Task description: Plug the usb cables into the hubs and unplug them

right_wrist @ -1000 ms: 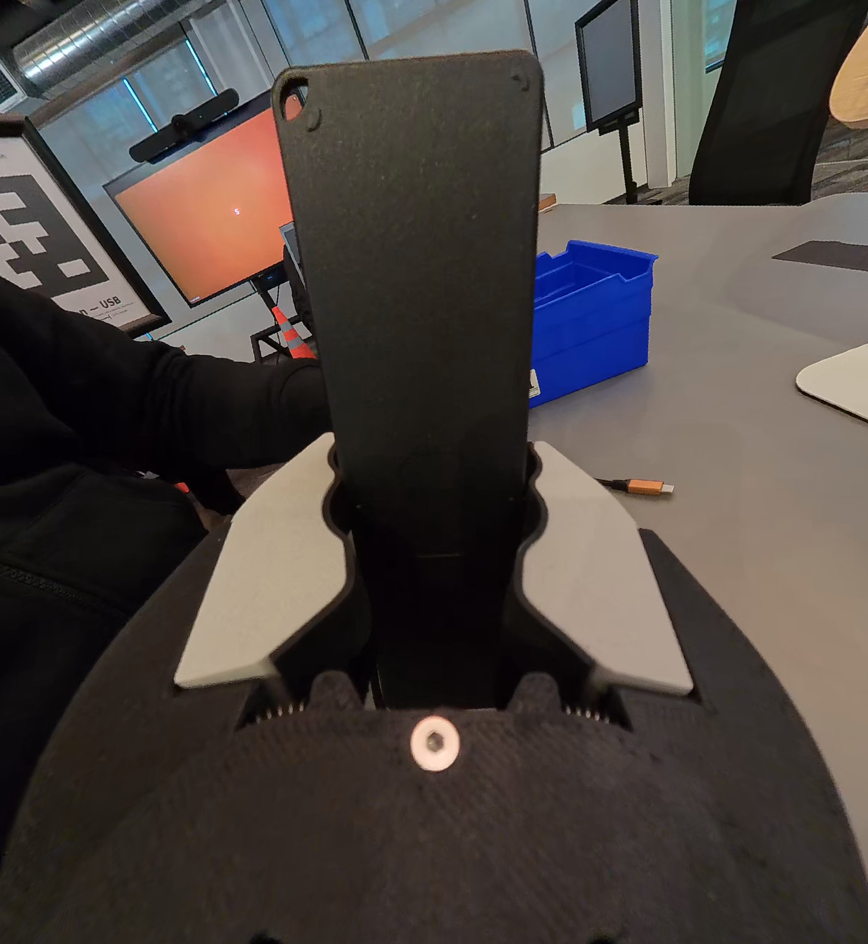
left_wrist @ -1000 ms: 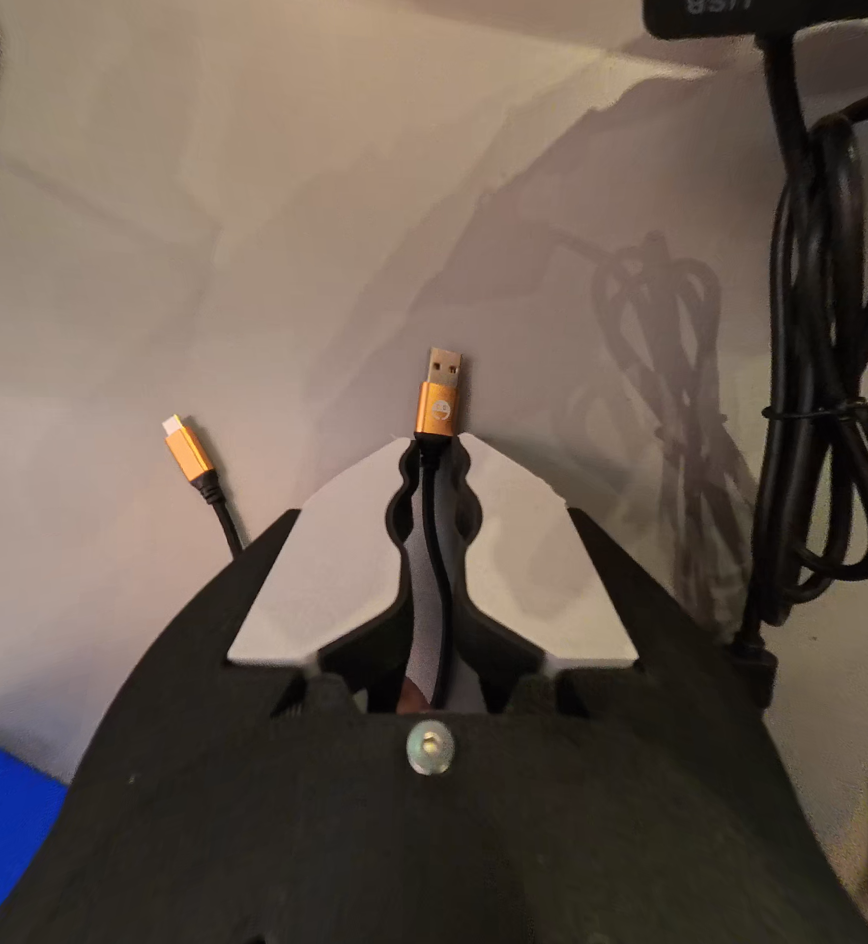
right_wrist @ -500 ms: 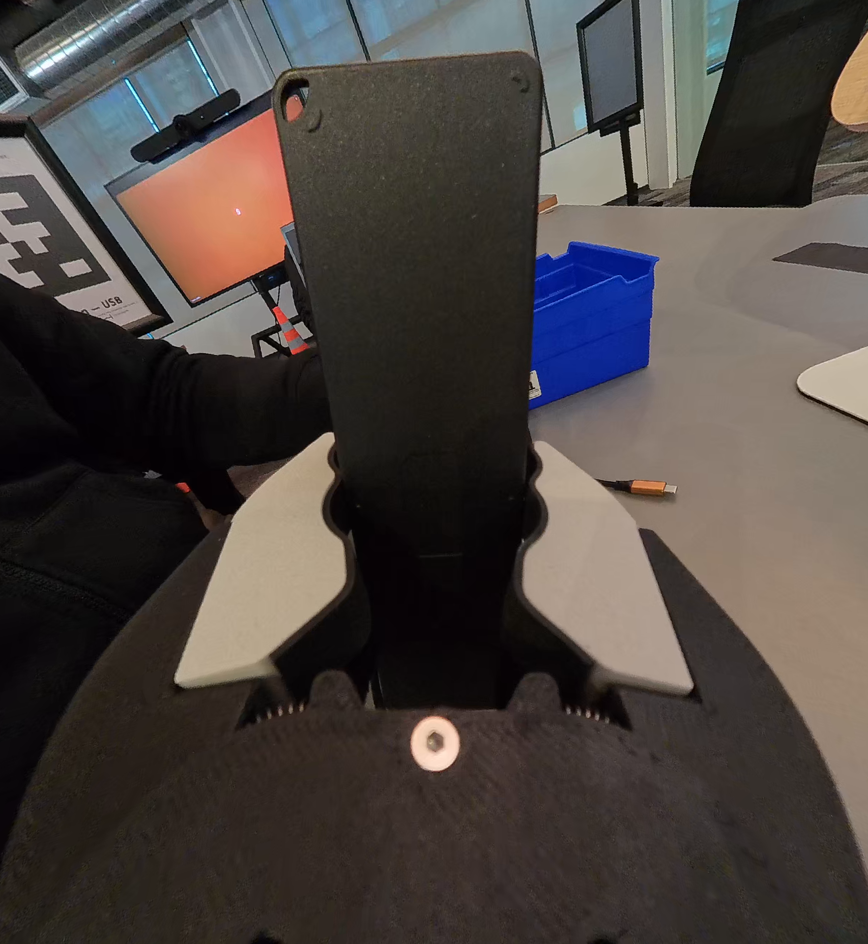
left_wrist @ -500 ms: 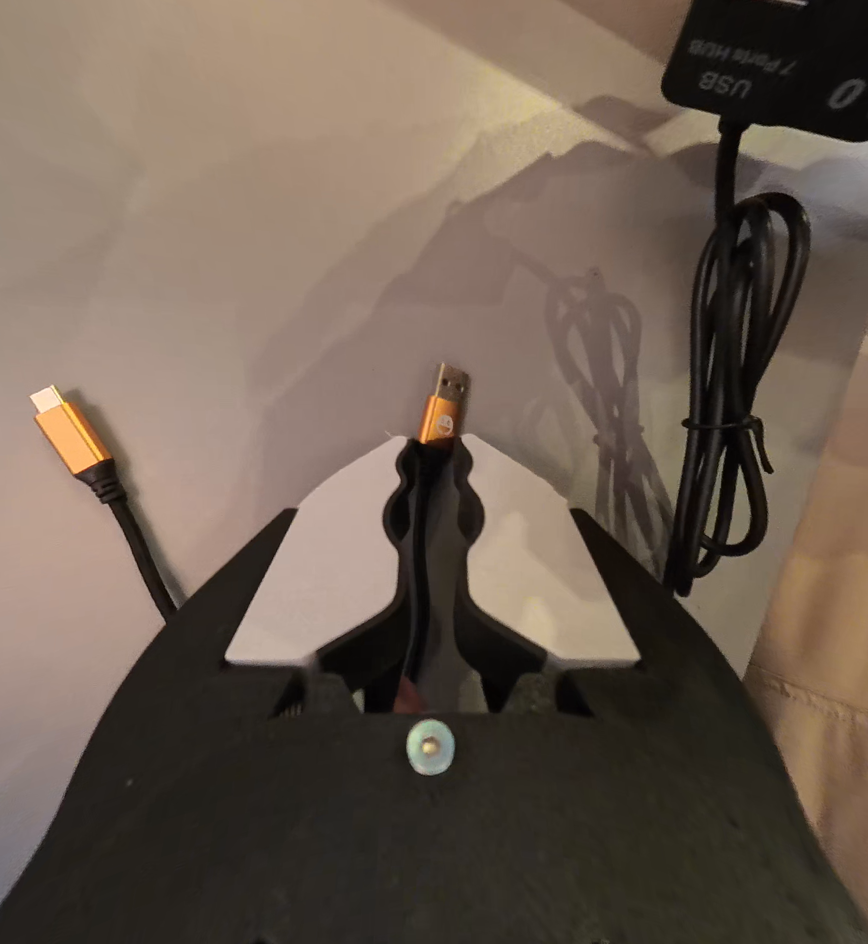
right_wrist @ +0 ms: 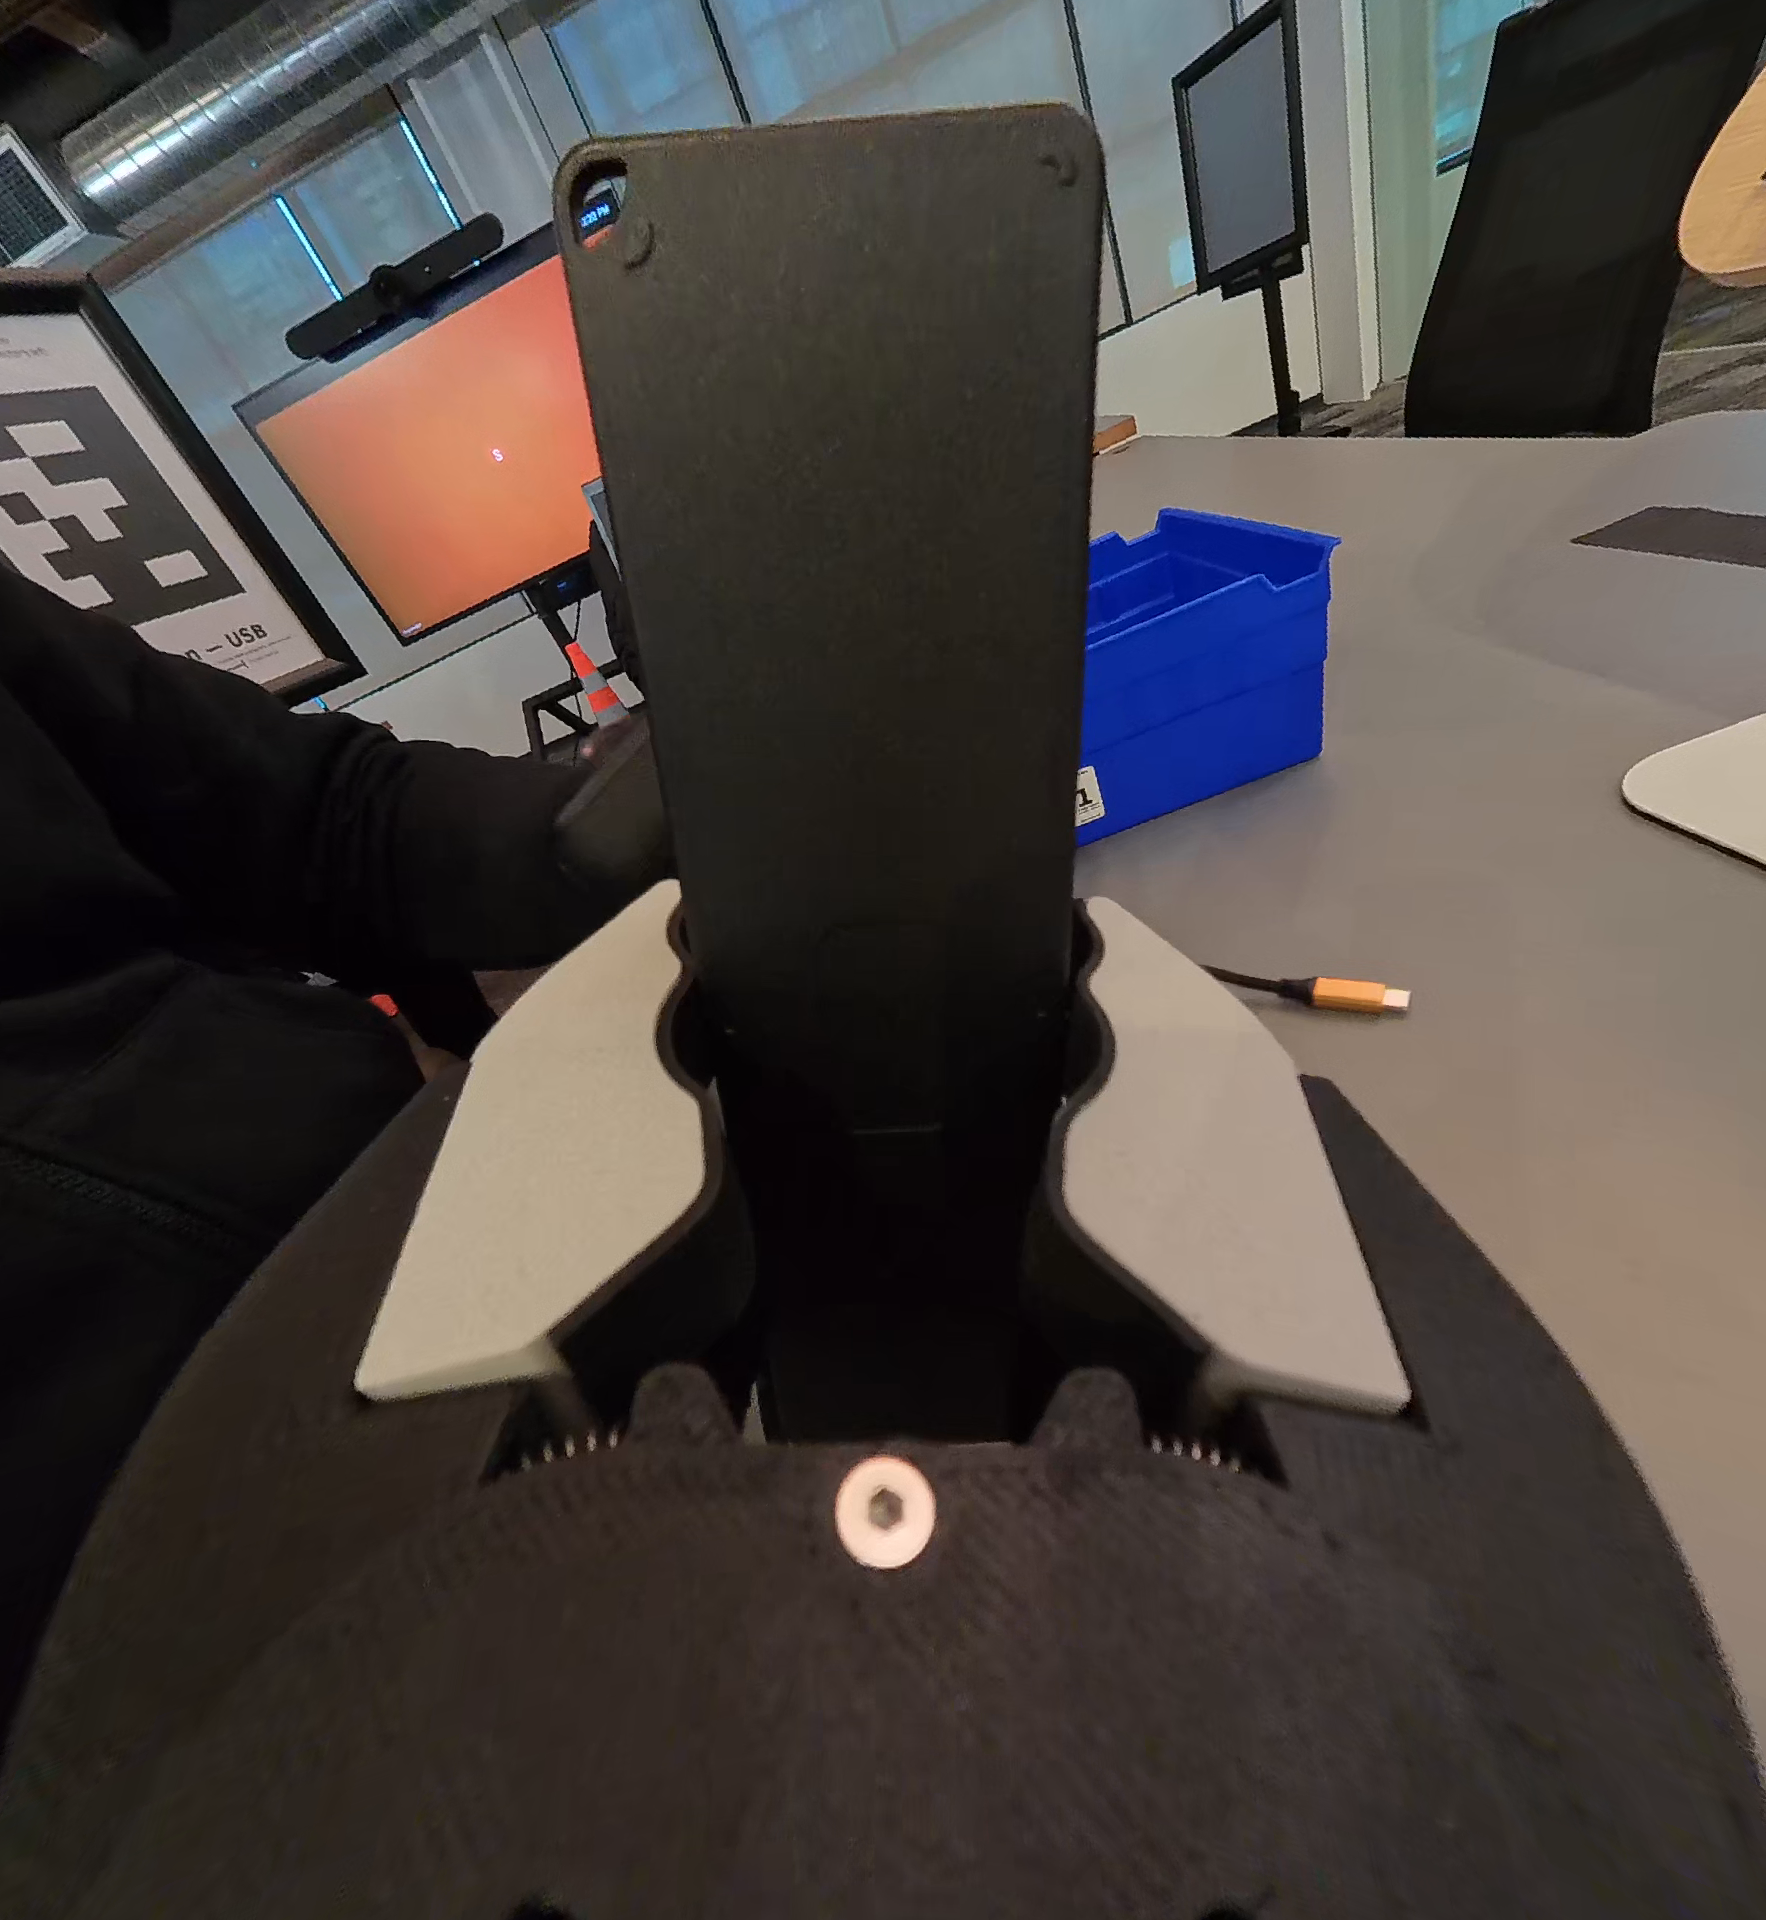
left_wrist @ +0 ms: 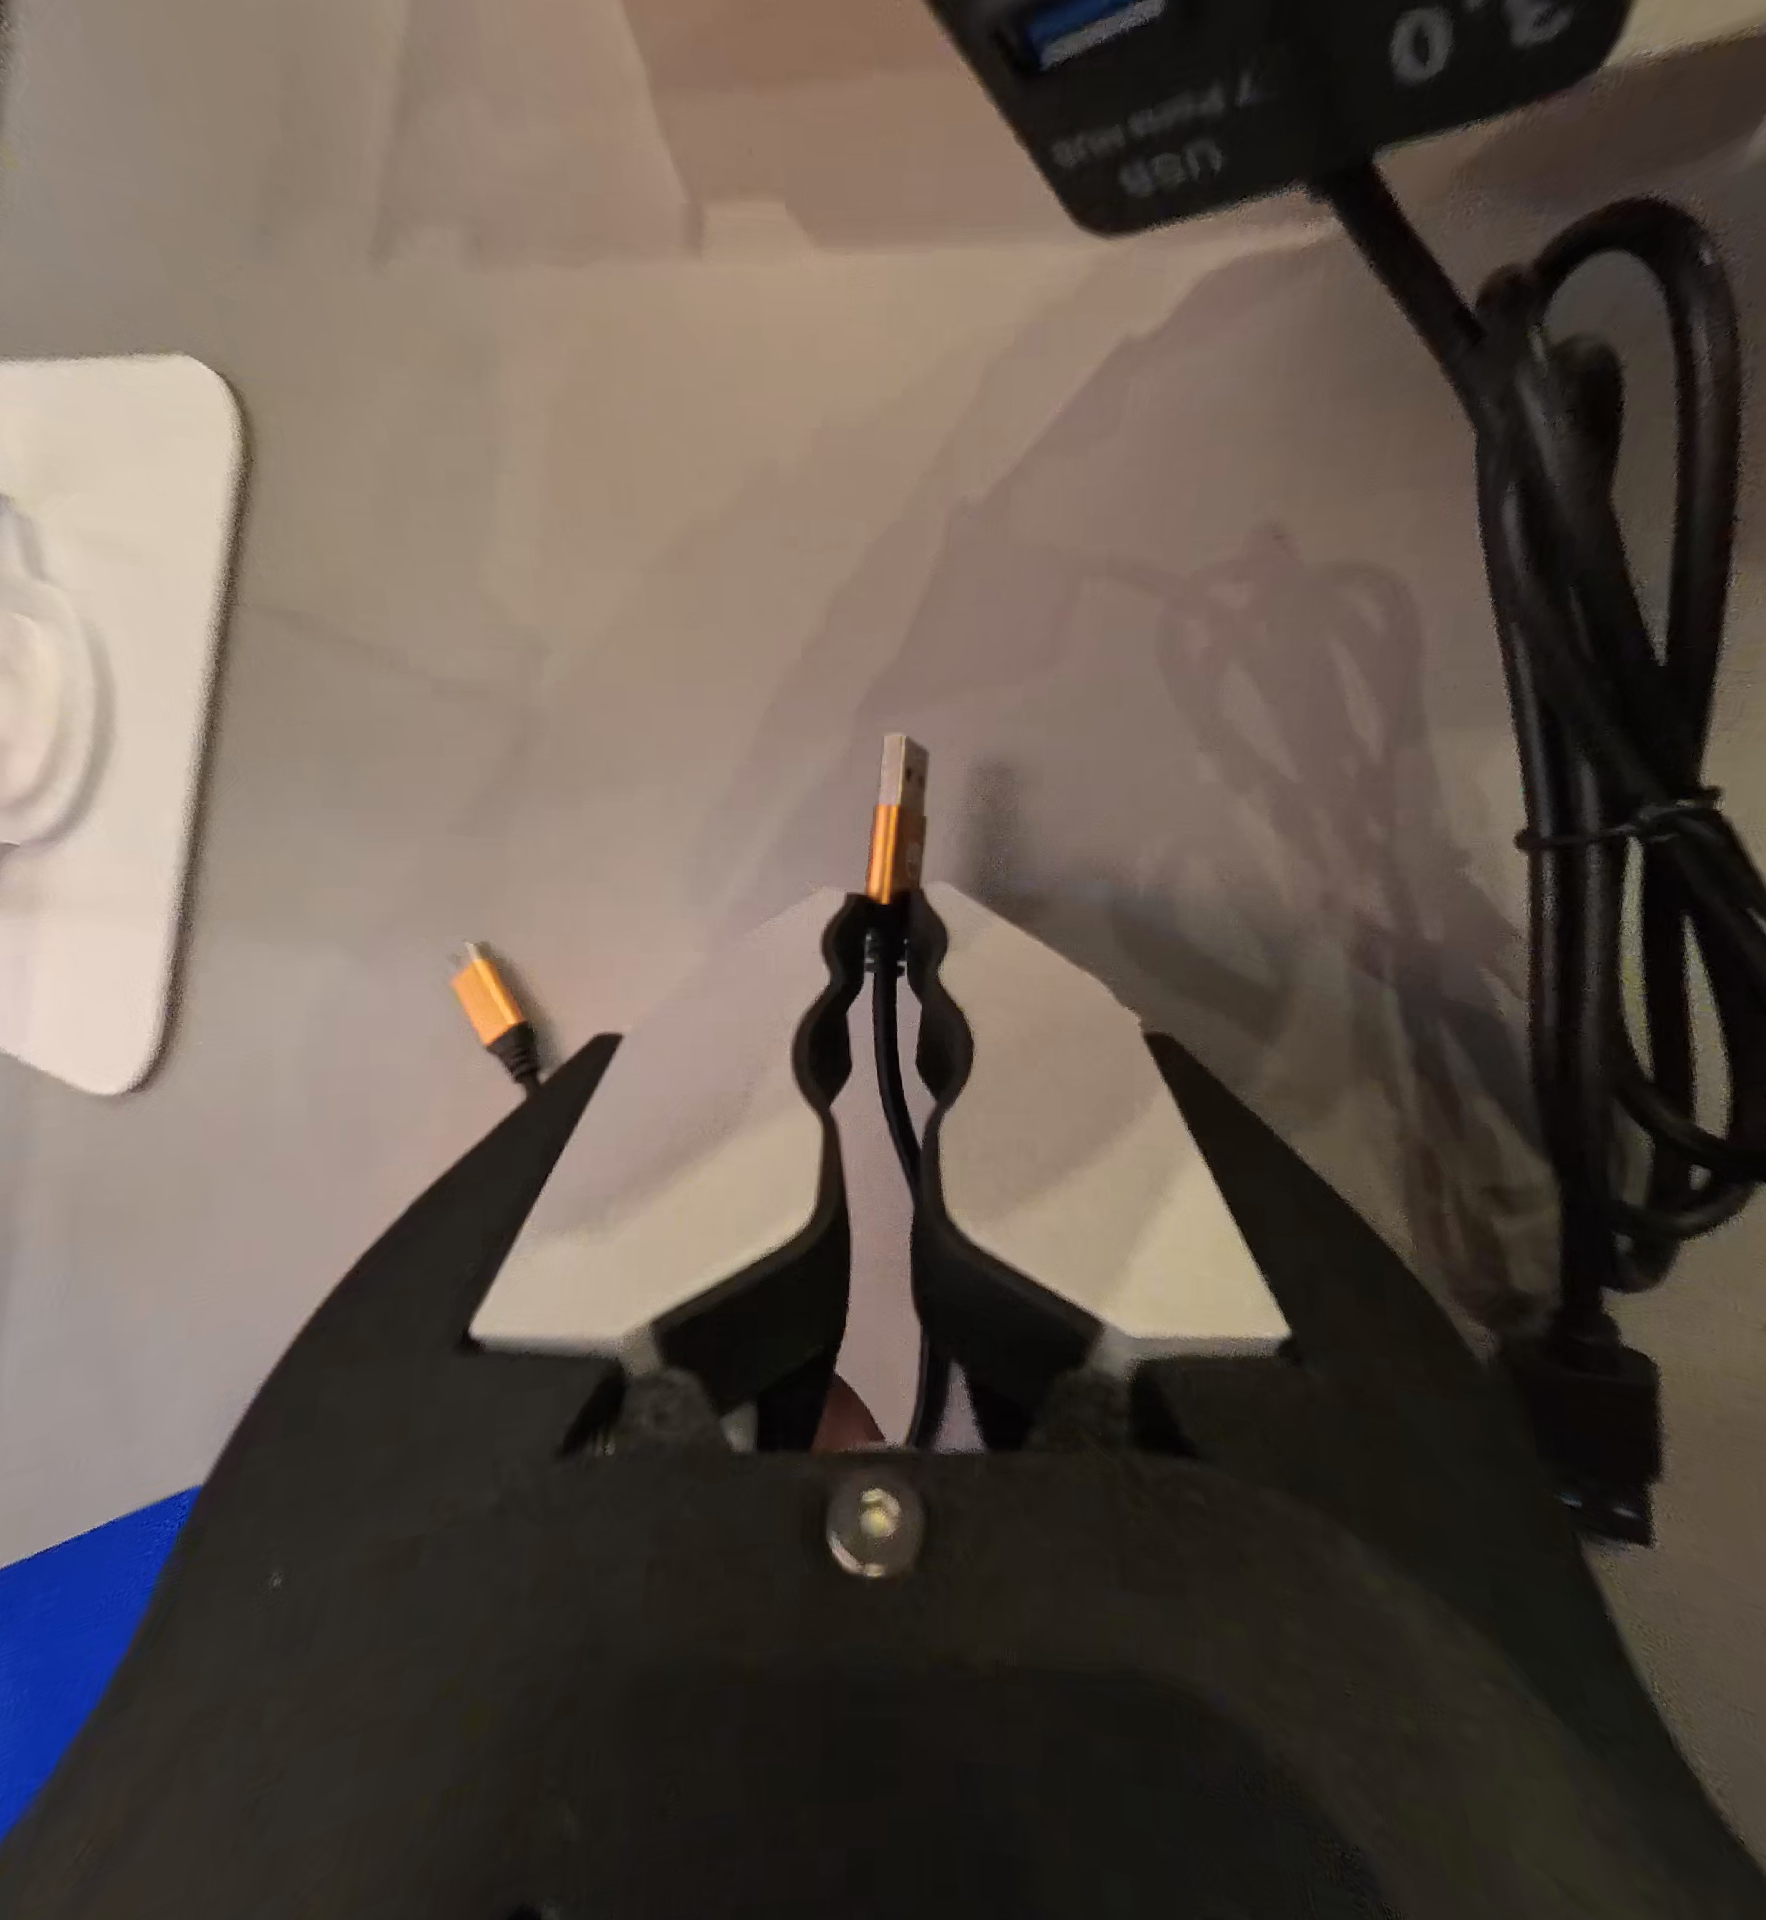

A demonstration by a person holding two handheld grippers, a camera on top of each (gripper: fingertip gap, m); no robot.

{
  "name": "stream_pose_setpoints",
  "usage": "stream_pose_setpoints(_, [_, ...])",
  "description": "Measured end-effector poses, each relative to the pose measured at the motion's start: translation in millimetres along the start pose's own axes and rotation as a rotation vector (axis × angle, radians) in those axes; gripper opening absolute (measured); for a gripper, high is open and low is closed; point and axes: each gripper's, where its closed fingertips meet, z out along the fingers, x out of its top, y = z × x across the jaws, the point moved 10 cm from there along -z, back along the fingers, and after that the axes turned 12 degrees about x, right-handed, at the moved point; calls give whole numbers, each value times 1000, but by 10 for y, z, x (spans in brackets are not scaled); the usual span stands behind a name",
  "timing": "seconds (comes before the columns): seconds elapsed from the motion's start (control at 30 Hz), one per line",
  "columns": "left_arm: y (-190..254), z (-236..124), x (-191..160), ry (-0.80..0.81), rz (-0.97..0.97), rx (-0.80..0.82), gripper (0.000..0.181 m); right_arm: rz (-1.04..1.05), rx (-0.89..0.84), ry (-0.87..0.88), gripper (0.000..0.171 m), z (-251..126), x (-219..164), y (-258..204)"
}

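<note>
My left gripper (left_wrist: 884, 902) clenches the orange USB plug (left_wrist: 897, 821) below the hub (left_wrist: 1274, 94); my right gripper (right_wrist: 881, 971) grasps that hub (right_wrist: 837, 582).

Each handheld gripper, left (left_wrist: 884, 914) and right (right_wrist: 879, 997), had a broad black textured body, two pale grey wedge-shaped fingers (right_wrist: 567, 1132) edged in black, and one silver screw (right_wrist: 884, 1524). The person wore a black sleeve (right_wrist: 235, 790).

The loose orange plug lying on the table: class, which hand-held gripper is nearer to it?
Probably the left hand-held gripper: the plug lies just beside its fingertips. The right hand-held gripper sees it off to one side.
</note>
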Motion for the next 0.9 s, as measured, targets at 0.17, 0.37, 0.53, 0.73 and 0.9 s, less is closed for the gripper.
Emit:
stream_pose_setpoints(0.17, [-65,-145,94,102,107,224,7,10,9,20,64,-10,4,5])
stream_pose_setpoints(0.37, [-150,-414,251,232,207,474,7,30,34,62,64,-29,15,11])
stream_pose_setpoints(0.53, [-168,-636,426,318,306,604,7,61,73,97,64,-25,16,19])
stream_pose_setpoints(0.73, [-71,-733,641,344,408,633,7,84,98,123,64,-4,13,27])
stream_pose_setpoints(0.9, [-16,-719,667,326,438,649,7,87,105,130,64,8,15,24])
